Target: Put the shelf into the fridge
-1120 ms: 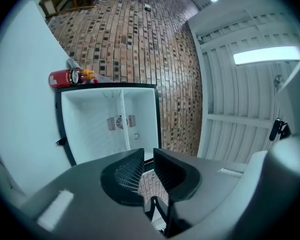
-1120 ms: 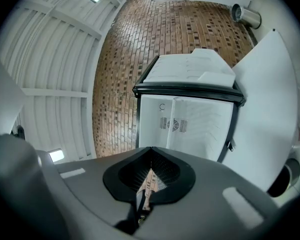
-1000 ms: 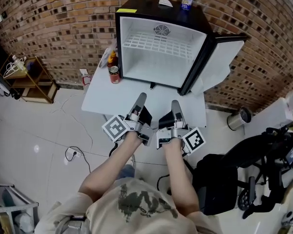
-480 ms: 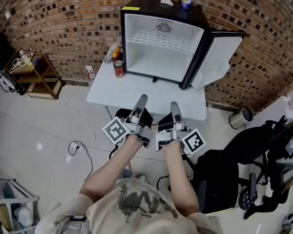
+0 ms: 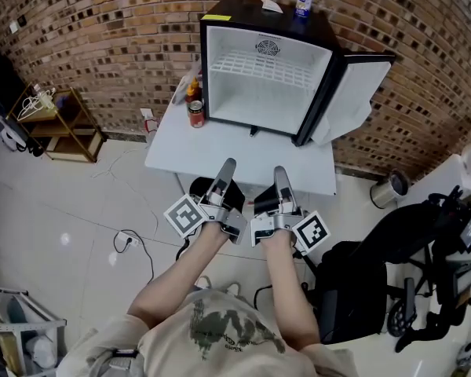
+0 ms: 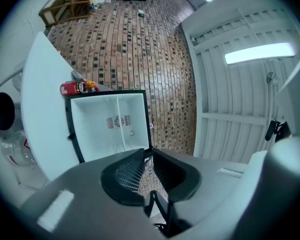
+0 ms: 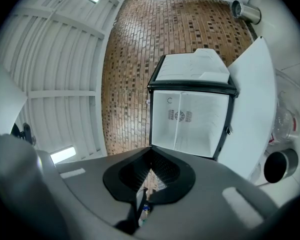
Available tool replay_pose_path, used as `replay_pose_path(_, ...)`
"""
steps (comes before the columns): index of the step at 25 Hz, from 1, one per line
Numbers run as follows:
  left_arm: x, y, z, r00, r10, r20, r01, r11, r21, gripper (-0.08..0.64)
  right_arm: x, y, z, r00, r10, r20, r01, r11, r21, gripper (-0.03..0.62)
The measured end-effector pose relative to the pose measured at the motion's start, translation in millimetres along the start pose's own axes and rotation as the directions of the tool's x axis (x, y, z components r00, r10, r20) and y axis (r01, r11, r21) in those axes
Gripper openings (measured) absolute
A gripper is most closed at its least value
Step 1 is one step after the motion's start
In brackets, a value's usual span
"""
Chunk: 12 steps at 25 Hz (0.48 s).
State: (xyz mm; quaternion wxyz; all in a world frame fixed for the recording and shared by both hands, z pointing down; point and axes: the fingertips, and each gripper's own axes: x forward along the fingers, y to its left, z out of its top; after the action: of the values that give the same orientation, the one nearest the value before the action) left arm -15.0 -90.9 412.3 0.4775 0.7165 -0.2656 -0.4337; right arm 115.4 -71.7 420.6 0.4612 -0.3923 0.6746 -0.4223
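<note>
Shelf (image 5: 267, 63) was a white wire rack, already lying level inside the fridge (image 5: 243, 12), in the upper part of the cavity w/ its back edge near the rear fan grille. Judged by looks: light, stiff, thin bars w/ a smooth coating, so prob. a bit slippery under the pads but not fragile. It might rattle or skew if pushed at one corner only. Best hold would be the front bar, one grip each side of centre, approx. symmetric, so it slides straight on the side ledges.

Left tongs (image 5: 228, 165) hung in front of the fridge, over the near edge of the surface (image 5: 220, 151), well apart from the shelf. Left gripper view showed the tips (image 6: 146, 151) drawn together w/ nothing btwn them. Right tongs (image 5: 279, 171) sat just beside, also in front of the fridge. Their tips (image 7: 151, 153) met too, w/ nothing held and no contact w/ the surface.

Door (image 5: 357, 96) stood open to the fridge's right. A red can (image 5: 195, 114) stood at the fridge's left front corner.
</note>
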Motion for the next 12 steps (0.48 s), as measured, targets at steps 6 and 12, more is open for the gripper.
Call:
replay_pose_path(6, -6.4, 0.0, 4.0, 1.000, -0.004, -0.005, 0.004, 1.000, -0.018, 0.031, -0.9, 1.7, -11.5, 1.000, -0.001, -0.004, 0.001, 1.000, -0.003, 0.000)
replay_pose_path(12, -11.4, -1.4, 6.3, 1.000, 0.000, -0.009, -0.001, 1.000, -0.017, 0.031, -1.4, 4.0, -17.7, 1.000, 0.002, -0.005, -0.002, 1.000, 0.002, 0.000)
